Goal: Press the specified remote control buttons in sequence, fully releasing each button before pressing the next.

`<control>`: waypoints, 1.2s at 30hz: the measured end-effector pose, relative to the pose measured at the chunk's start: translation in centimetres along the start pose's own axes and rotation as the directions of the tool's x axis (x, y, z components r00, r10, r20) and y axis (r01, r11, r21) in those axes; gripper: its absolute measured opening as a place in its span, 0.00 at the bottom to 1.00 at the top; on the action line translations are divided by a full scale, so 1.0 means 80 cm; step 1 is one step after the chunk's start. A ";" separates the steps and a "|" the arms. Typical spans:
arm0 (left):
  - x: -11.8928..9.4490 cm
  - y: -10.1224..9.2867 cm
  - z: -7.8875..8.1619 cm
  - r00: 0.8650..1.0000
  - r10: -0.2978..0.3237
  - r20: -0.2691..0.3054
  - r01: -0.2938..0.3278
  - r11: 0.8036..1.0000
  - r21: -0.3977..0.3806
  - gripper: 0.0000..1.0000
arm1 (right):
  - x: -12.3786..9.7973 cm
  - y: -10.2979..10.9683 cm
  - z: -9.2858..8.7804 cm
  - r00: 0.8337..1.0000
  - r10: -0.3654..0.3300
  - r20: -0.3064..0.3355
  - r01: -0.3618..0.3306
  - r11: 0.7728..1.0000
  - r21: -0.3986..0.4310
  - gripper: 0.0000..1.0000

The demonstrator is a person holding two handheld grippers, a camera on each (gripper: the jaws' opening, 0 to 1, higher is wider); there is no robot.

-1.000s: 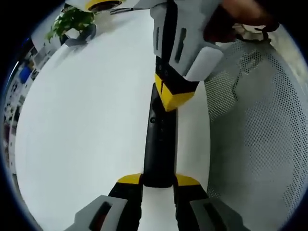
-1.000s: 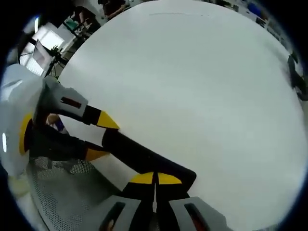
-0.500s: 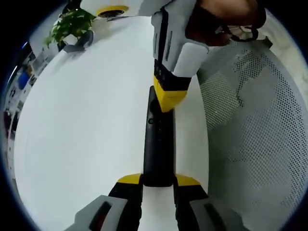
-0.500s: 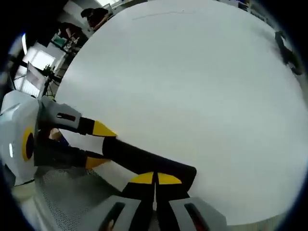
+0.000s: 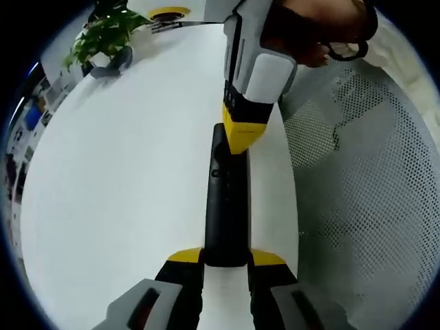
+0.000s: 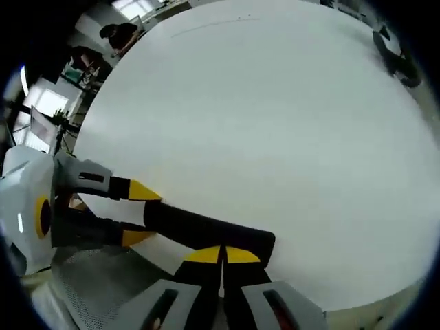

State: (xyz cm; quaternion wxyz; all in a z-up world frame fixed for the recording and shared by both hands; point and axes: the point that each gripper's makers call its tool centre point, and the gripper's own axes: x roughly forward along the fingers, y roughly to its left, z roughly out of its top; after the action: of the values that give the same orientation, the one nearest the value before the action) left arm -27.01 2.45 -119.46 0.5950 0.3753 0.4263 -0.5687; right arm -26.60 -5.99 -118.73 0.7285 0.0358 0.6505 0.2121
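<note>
Holding the remote control (image 5: 227, 199) by its near end in my left gripper (image 5: 227, 260); the jaws are clamped on either side of that end, and the body runs away toward 12 o'clock in the left gripper view, over the white table (image 5: 124, 179) close to its edge. My right gripper (image 5: 246, 134) comes in from 12 o'clock with jaws pressed together, yellow tips on the remote's far end. In the right gripper view the same black bar (image 6: 206, 230) lies from 6 toward 9 o'clock, its far end pinched between the left gripper's jaws (image 6: 134, 213).

Handling estimate: light, rigid plastic, smooth-sided, so likely to pivot or slip under a downward press. Best hold is where I have it, across the narrow sides of the button-free end, leaving the keypad face clear.

Versus a second ago: the right gripper's tips have slid slightly toward the remote's far end; in the right gripper view the camera has shifted, the remote keeping its place between the left jaws. Mesh chair (image 5: 357, 192) at 3 o'clock, plant (image 5: 103, 34) at 11
</note>
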 end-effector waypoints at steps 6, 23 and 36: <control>0.001 0.001 0.000 1.000 -0.003 -0.013 0.003 1.000 0.003 0.23 | 0.002 0.000 0.008 1.000 -0.020 0.008 0.020 1.000 -0.023 0.00; 0.001 0.002 0.000 0.998 -0.019 -0.055 0.019 1.000 -0.004 0.23 | 0.003 -0.002 0.008 0.996 -0.092 0.013 0.093 0.993 -0.071 0.00; 0.001 0.001 0.000 0.999 -0.007 -0.036 0.007 1.000 -0.006 0.23 | -0.002 0.009 0.027 1.000 0.019 -0.009 -0.019 1.000 -0.022 0.00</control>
State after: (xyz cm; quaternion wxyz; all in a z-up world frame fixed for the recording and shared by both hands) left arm -26.92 2.46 -119.52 0.5863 0.3820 0.4401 -0.5627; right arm -24.74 -4.93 -118.07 0.7239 0.0332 0.6508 0.2264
